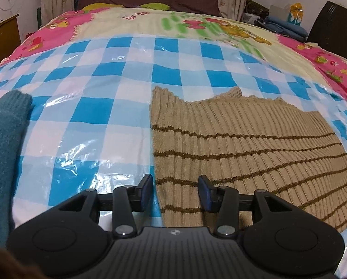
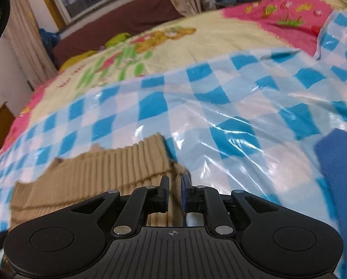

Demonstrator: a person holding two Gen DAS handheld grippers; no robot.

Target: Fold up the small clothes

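A beige ribbed knit garment with thin brown stripes (image 1: 243, 144) lies flat on a blue-and-white checked plastic sheet (image 1: 99, 97). My left gripper (image 1: 175, 193) is open, its jaws standing astride the garment's near left edge. In the right wrist view the same garment (image 2: 96, 174) lies at the lower left. My right gripper (image 2: 174, 190) is nearly closed, with a strip of the garment's right edge between its jaws; the view is blurred.
A teal knit garment (image 1: 4, 153) lies at the left edge of the sheet. A blue cloth (image 2: 343, 181) lies at the right. The sheet rests on a bed with a pink and cream cartoon blanket (image 1: 131, 25). A dark headboard and curtains stand behind.
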